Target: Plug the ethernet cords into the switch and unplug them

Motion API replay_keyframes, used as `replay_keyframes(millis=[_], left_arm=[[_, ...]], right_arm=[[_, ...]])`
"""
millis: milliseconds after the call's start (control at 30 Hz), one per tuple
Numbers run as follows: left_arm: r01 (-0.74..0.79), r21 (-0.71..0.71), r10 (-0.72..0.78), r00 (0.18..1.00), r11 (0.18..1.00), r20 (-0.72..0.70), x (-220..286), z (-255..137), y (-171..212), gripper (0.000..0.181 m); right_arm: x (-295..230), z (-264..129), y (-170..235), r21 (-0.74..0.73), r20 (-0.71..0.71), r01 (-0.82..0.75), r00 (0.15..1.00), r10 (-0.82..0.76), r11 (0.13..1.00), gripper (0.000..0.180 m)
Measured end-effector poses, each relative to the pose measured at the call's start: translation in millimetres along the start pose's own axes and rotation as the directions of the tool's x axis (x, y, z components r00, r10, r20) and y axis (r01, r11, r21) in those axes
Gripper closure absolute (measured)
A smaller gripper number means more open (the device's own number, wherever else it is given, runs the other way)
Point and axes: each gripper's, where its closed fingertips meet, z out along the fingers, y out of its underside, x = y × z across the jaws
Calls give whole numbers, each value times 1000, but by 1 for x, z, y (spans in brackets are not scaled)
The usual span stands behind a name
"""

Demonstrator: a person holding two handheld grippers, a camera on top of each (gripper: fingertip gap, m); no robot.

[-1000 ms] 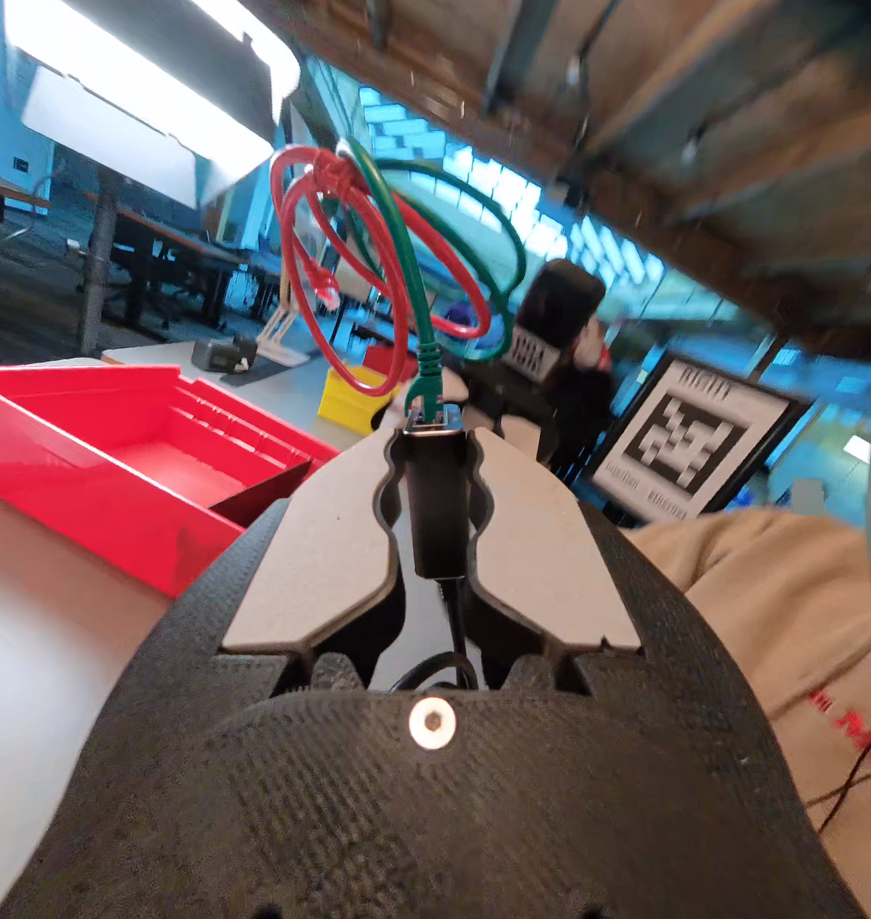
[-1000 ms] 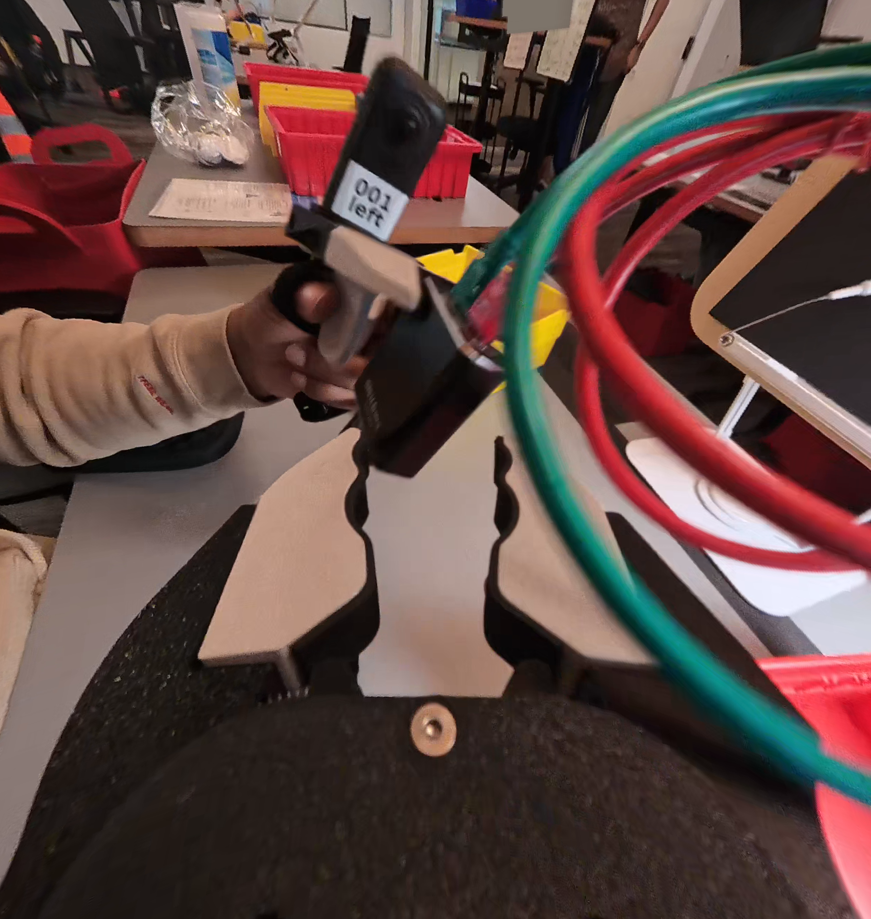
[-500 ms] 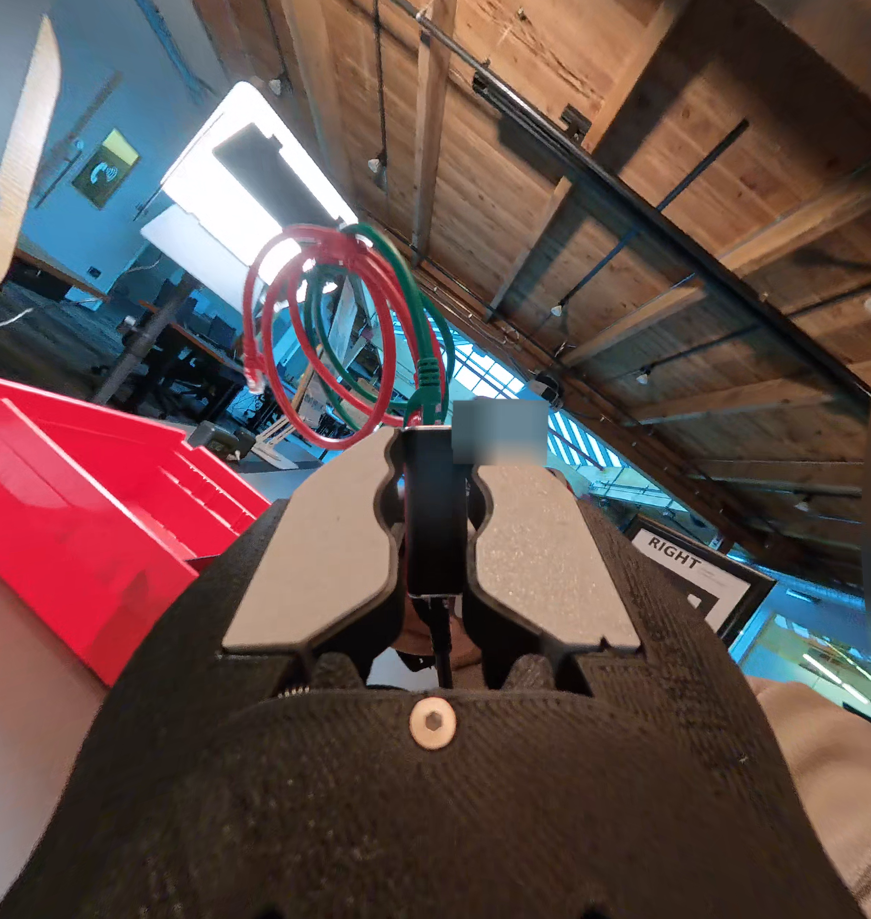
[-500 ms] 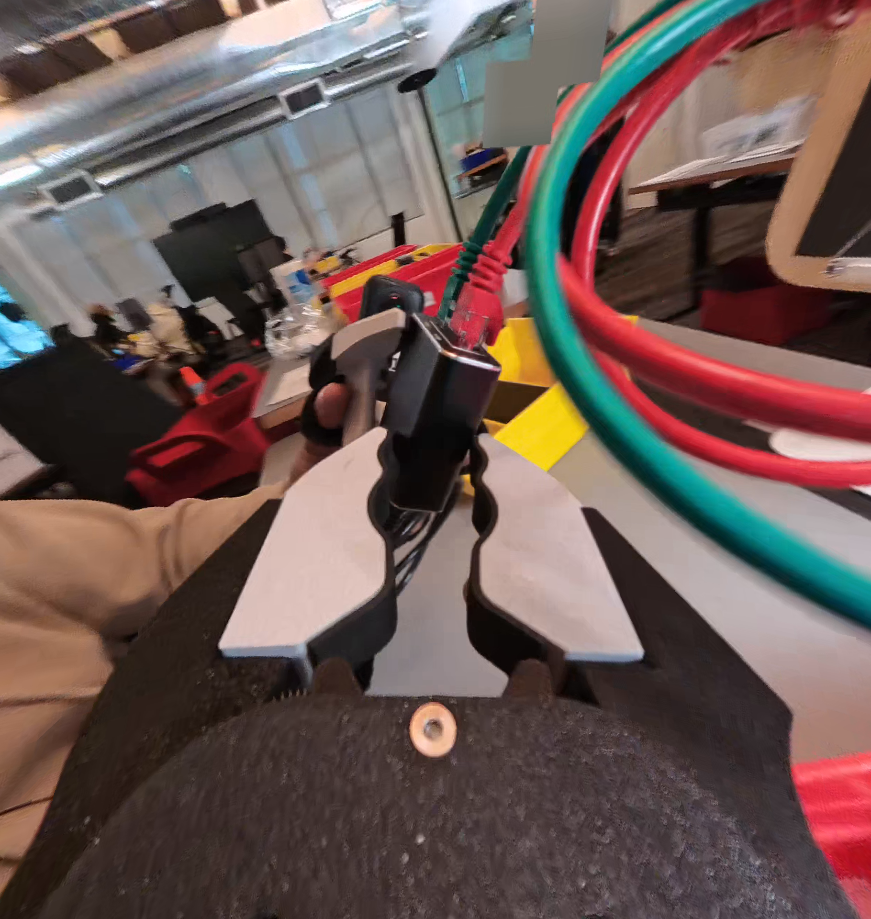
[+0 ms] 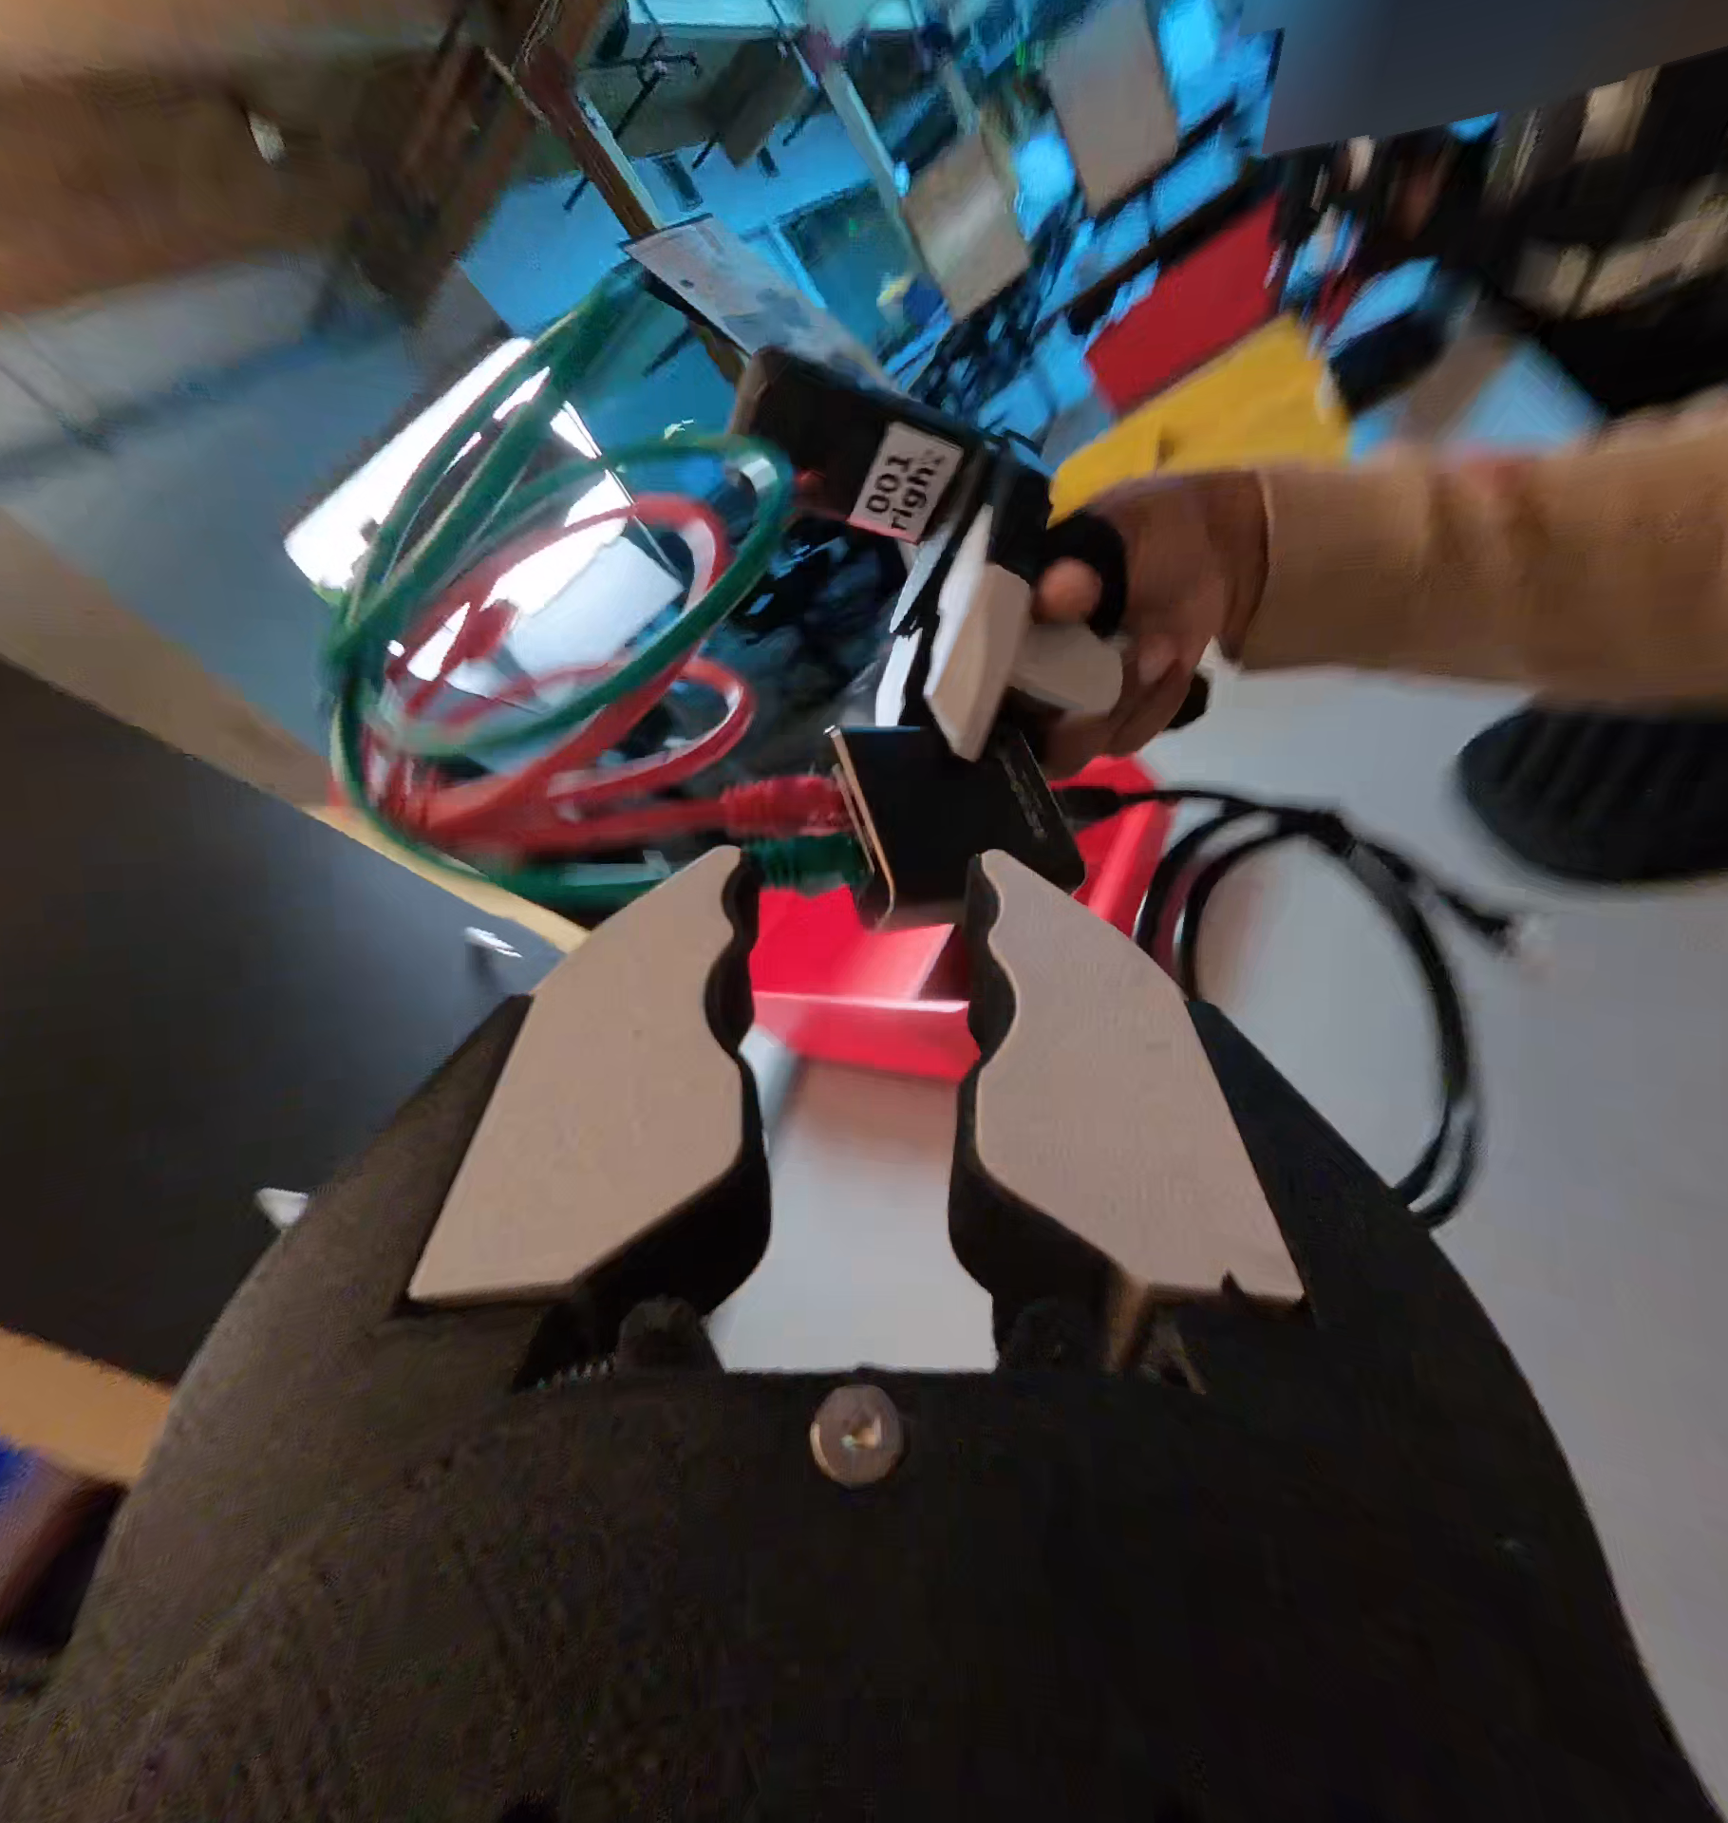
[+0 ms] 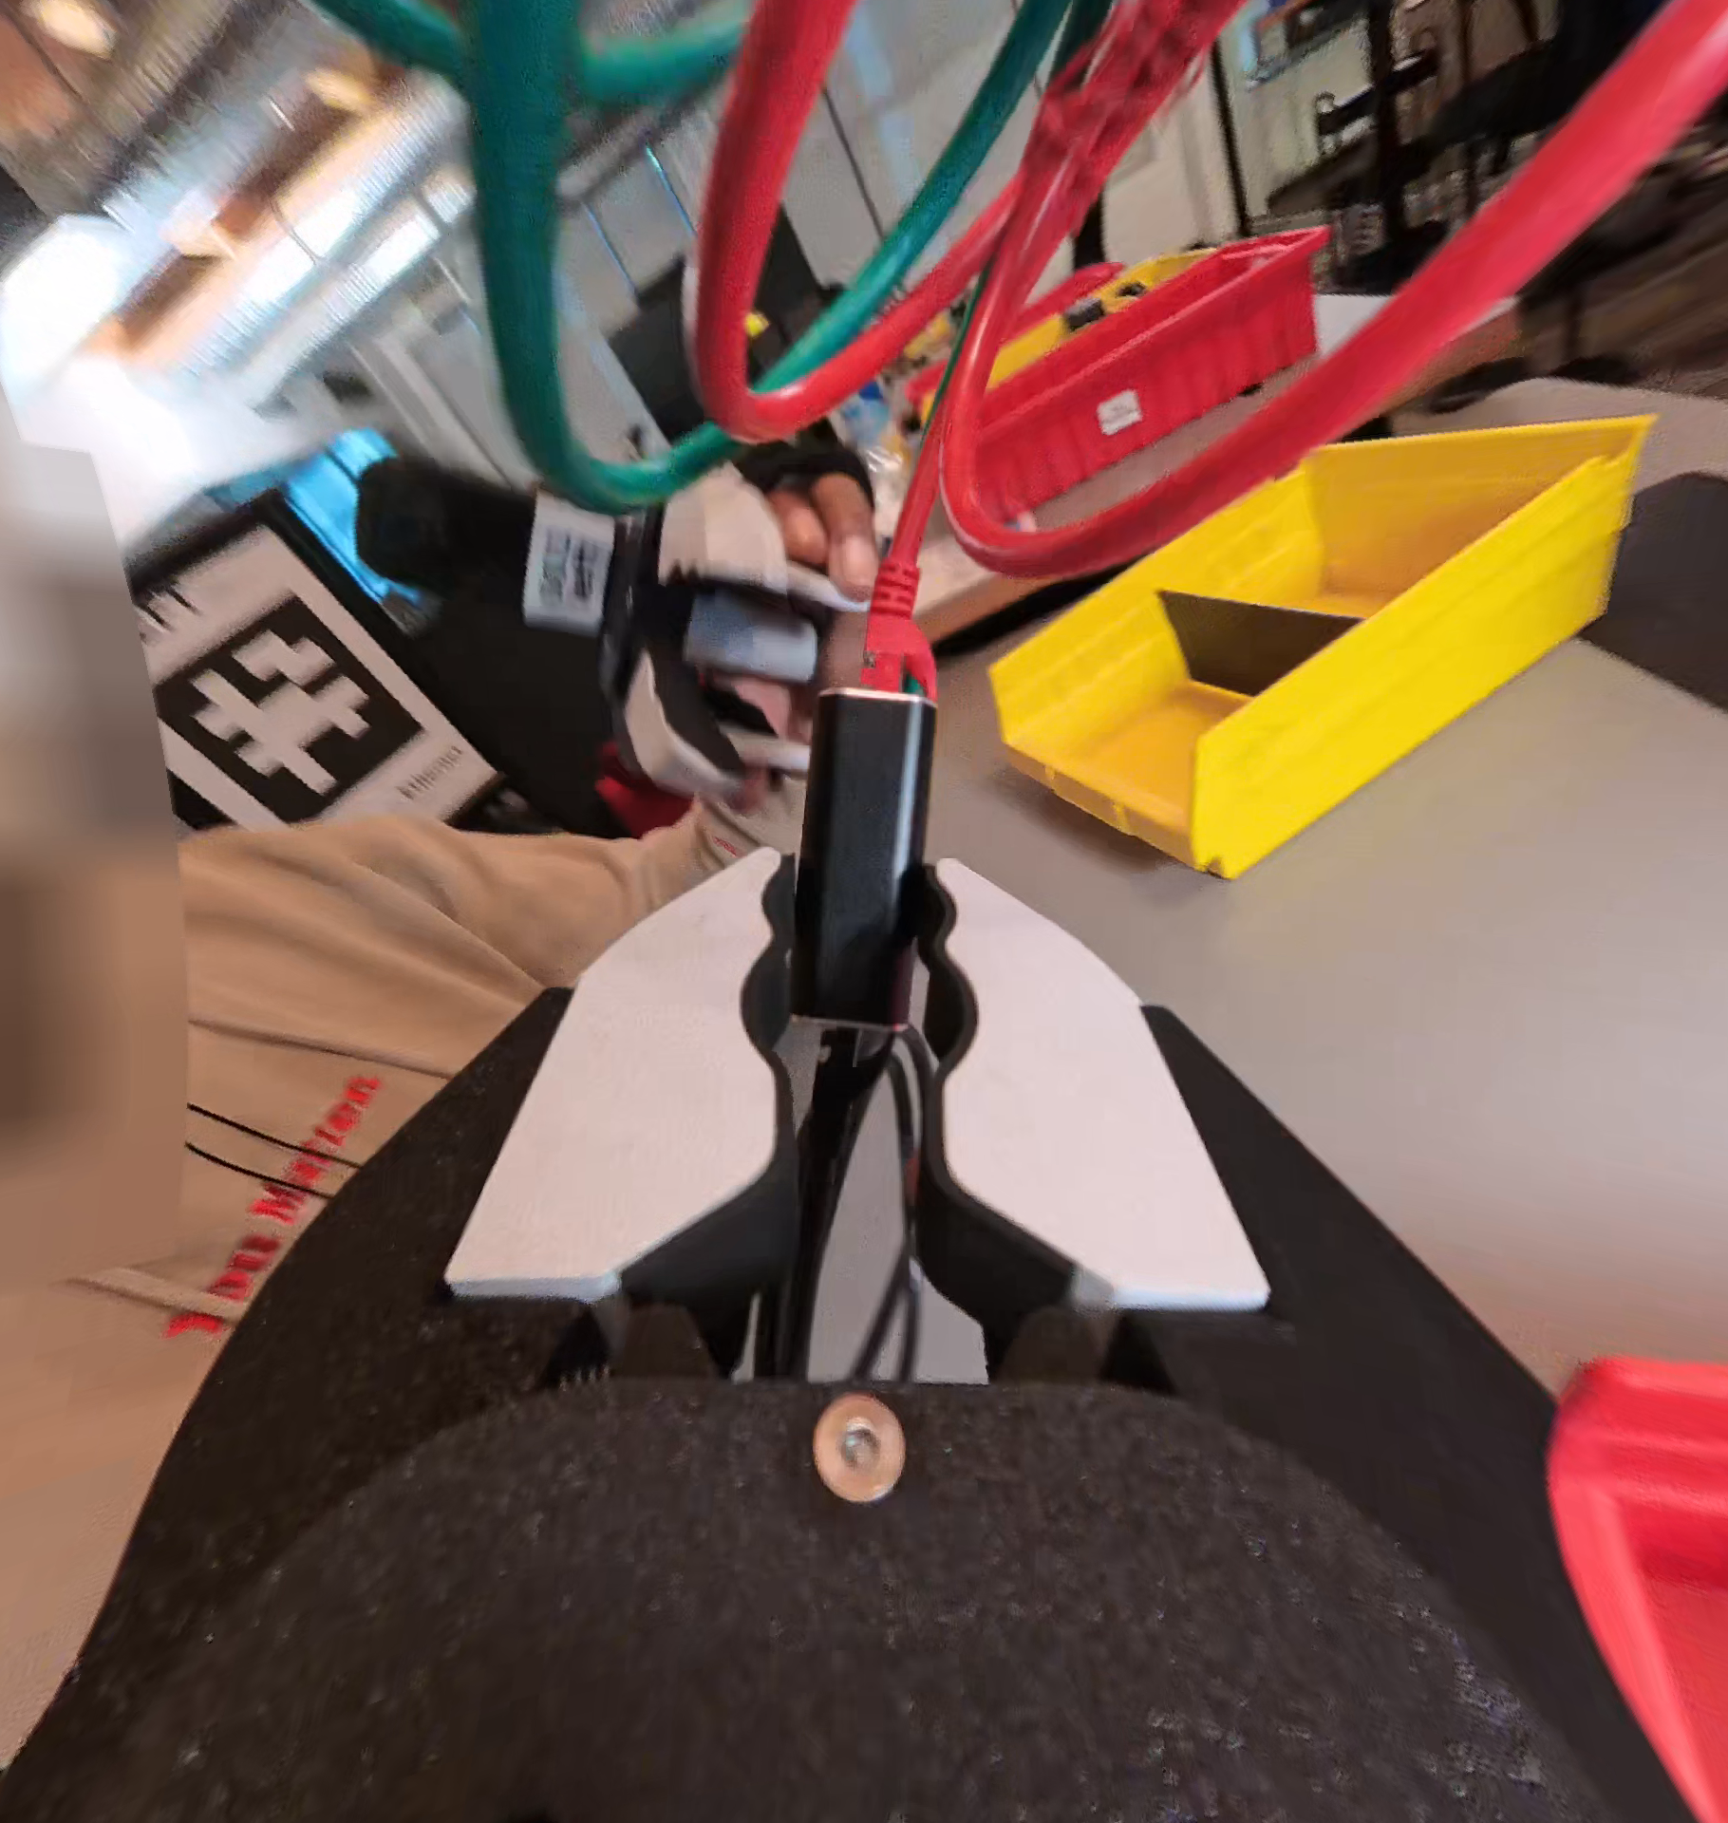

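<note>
The black switch (image 6: 865,838) stands upright between the pads of my right gripper (image 6: 858,873), which is shut on it. A red cord (image 6: 895,631) and a green cord (image 6: 525,247) are plugged into its top end and loop overhead. My left gripper (image 5: 855,878) is open and empty, just short of the switch (image 5: 949,819). In the left wrist view the red cord (image 5: 781,804) and green cord (image 5: 801,858) leave the switch to the left, and the right gripper (image 5: 969,671) holds it from above. The left gripper (image 6: 712,691) shows beyond the switch.
A yellow bin (image 6: 1334,631) sits on the grey table (image 6: 1432,986) to the right, a red bin (image 6: 1679,1578) at the near right corner. A red bin (image 5: 870,996) lies under the switch. A black cable (image 5: 1432,986) loops on the table. A marker board (image 6: 278,691) stands at left.
The switch has passed from my left gripper to my right one. The right gripper shut on it; the left opened, let go and drew back. Both views swung round.
</note>
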Motion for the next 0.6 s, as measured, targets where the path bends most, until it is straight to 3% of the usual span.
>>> replay_keyframes(millis=[100, 167, 267, 400, 500, 600], left_arm=[[-349, -166, 363, 930, 922, 63, 8, 11, 25, 136], [-451, -216, 477, 875, 866, 87, 9, 18, 38, 130], [-600, -278, 656, 729, 750, 194, 5, 30, 49, 135], [-677, -346, 760, 598, 650, 255, 3, 37, 68, 142], [-659, -337, 738, 625, 673, 254, 1, 33, 72, 149], [-496, -225, 544, 787, 839, 292, -12, 22, 58, 154]], right_arm=[[10, 7, -3, 70, 68, -116, 992, 111, 991, 158], [20, 10, -4, 121, 93, -200, 978, 189, 972, 158], [32, 20, -4, 183, 123, -308, 949, 289, 934, 157], [45, 33, -1, 253, 101, -388, 922, 375, 886, 158], [49, 31, -3, 259, 49, -323, 946, 322, 910, 155], [25, 0, -32, 265, -19, -2, 1000, 8, 964, 137]])
